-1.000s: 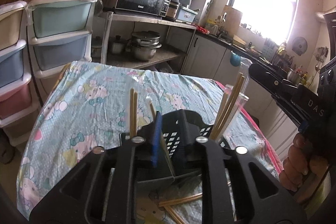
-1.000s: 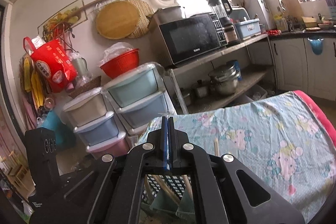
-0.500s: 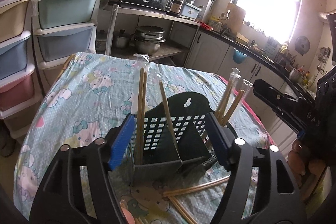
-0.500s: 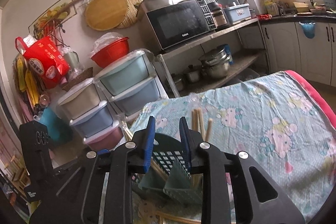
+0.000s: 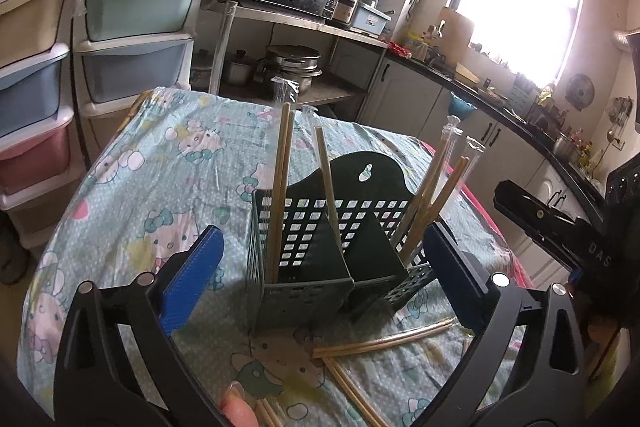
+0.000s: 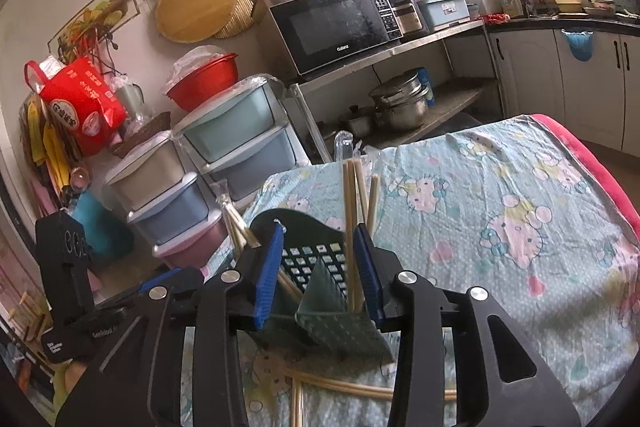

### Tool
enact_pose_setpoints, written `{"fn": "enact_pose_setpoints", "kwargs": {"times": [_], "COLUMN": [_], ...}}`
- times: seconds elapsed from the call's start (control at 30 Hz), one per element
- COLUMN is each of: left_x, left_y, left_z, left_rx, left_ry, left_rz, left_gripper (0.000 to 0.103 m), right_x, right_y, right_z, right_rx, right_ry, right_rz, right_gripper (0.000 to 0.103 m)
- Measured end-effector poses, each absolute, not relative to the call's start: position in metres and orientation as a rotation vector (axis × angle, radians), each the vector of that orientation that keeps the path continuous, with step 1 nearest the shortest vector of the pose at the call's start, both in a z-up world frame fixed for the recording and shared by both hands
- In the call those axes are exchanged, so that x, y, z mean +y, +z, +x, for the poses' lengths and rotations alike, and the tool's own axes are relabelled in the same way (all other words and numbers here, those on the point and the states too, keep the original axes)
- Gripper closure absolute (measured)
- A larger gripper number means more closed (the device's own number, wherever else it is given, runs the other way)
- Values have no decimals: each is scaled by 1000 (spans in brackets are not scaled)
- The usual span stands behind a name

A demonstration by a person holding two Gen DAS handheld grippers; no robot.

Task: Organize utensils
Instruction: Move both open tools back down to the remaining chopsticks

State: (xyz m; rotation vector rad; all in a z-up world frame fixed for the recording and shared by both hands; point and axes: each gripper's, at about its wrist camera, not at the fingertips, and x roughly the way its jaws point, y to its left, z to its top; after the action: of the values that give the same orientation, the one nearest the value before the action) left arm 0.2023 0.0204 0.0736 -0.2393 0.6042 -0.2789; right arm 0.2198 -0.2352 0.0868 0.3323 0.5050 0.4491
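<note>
Around the basket, both claws are opening: left claw spread wide, right claw pinching nothing.

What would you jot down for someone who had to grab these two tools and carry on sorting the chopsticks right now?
Left hand-held gripper: jaws opening wide, holding nothing; the dark green holder sits between the fingers, untouched.
Right hand-held gripper: jaws opening, nothing gripped; it points at the holder's right compartment.
Things: the holder stands upright on the cartoon-print tablecloth. Wrapped chopsticks already stand in both its compartments.
Done: several pairs are in the holder.
Left: loose chopsticks lie flat on the cloth just in front of the holder. Pick those up and stand them in it.
</note>
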Motion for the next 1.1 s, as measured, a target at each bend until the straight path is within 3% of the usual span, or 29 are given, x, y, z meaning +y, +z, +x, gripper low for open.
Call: {"fn": "enact_pose_setpoints", "kwargs": {"times": [1.1], "left_x": [25], "left_y": [60], "left_z": [176], "left_rx": [616], "left_ry": [-274], "left_rz": [-277], "left_gripper": [11], "right_x": [-240], "right_y": [70], "right_z": [180], "right_rx": [561], "right_ry": [457], "right_rz": [289], "right_gripper": [62]}}
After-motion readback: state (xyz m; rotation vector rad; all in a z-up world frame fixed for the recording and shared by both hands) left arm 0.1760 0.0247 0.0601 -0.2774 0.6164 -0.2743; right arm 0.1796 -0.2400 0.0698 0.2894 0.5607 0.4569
